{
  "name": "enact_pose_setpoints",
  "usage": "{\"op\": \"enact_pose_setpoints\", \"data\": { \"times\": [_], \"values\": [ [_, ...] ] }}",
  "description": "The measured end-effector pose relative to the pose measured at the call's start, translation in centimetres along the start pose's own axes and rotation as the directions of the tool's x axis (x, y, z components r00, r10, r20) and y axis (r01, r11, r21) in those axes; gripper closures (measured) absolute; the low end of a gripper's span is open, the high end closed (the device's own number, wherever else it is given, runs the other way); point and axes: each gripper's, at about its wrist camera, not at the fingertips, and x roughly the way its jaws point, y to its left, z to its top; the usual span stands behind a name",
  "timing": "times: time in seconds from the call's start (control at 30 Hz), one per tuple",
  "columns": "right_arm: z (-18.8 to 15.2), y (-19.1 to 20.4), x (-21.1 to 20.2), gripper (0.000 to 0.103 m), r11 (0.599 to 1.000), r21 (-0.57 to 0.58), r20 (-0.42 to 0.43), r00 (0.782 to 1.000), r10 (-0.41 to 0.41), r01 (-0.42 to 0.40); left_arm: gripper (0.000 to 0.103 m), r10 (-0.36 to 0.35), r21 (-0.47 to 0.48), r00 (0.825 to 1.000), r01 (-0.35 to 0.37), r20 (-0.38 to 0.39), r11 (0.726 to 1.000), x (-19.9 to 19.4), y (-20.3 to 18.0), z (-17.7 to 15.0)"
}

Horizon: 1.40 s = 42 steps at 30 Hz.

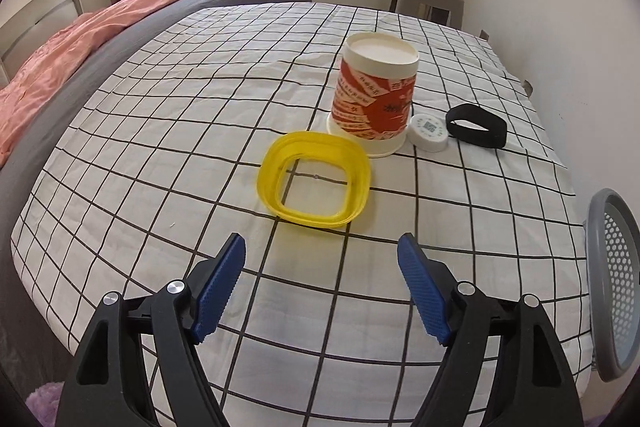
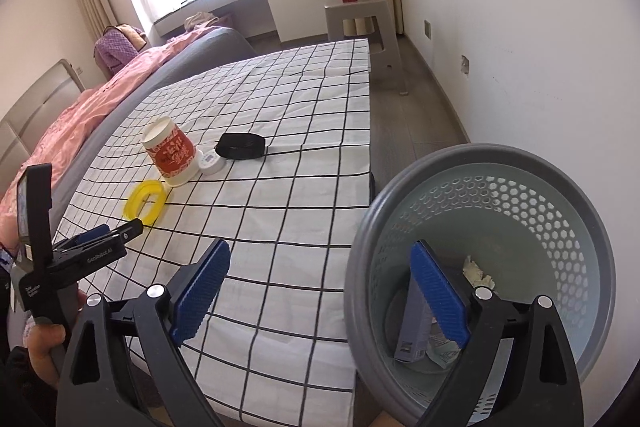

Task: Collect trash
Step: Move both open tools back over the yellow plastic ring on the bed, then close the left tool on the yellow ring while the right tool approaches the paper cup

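On the checked cloth four pieces of trash are lying: one yellow square ring, one upturned red-and-white paper cup touching it, one small white round lid beside the cup, and one black band just past the lid. The left gripper is hanging over bare cloth short of the ring, its jaws standing apart and holding nothing. Its view is catching only a sliver of the grey mesh basket at the right edge. The right wrist view is showing the basket's inside, where a bluish box and crumpled paper are sitting, partly hidden behind one blue pad. The right gripper is spreading wide and empty, one finger over the cloth, the other over the basket. That view is also showing the left gripper and a hand gripping its handle, cut off at the frame edge.
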Motion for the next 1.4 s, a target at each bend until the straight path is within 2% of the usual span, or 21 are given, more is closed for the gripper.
{"op": "enact_pose_setpoints", "data": {
  "times": [0.43, 0.57, 0.7, 0.87, 0.9, 0.93, 1.17, 1.4],
  "values": [
    [1.2, 4.8, 1.4, 0.012, 0.991, -0.035, -0.019, 0.991, 0.132, -0.132, 0.028, 0.019, 0.011, 0.998, -0.018, -0.057, 1.000, 3.3, 0.0, 1.3],
    [1.5, 5.0, 1.6, 0.012, 0.987, -0.022, -0.028, 0.987, 0.158, -0.159, 0.027, 0.039, 0.031, 0.998, -0.037, -0.049, 0.999, 4.3, -0.7, 2.0],
    [1.7, 4.6, 1.7, 0.012, 0.985, 0.002, -0.028, 0.985, 0.171, -0.171, 0.021, 0.039, 0.017, 0.998, -0.039, -0.041, 0.999, 5.2, -0.8, 3.0],
    [2.0, 4.1, 2.0, 0.012, 0.984, 0.029, -0.030, 0.983, 0.179, -0.178, 0.023, 0.028, 0.007, 0.999, -0.028, -0.026, 1.000, 5.5, -0.7, 3.3],
    [2.0, 4.1, 2.0, 0.012, 0.984, 0.030, -0.030, 0.984, 0.178, -0.177, 0.033, 0.024, 0.009, 1.000, -0.024, -0.019, 1.000, 5.3, -0.6, 3.3],
    [2.0, 4.1, 2.1, 0.012, 0.984, 0.028, -0.030, 0.984, 0.176, -0.175, 0.034, 0.018, 0.015, 1.000, -0.018, -0.015, 1.000, 5.1, -0.6, 3.2],
    [2.0, 5.3, 2.8, 0.012, 0.987, 0.000, -0.042, 0.986, 0.160, -0.161, 0.035, 0.006, 0.026, 1.000, -0.006, 0.006, 1.000, 2.9, 0.2, 2.0],
    [2.4, 6.6, 4.2, 0.012, 0.986, -0.008, -0.062, 0.984, 0.168, -0.169, 0.035, 0.012, 0.036, 0.996, -0.015, 0.088, 0.999, -2.4, 3.0, 3.4]
  ]
}}
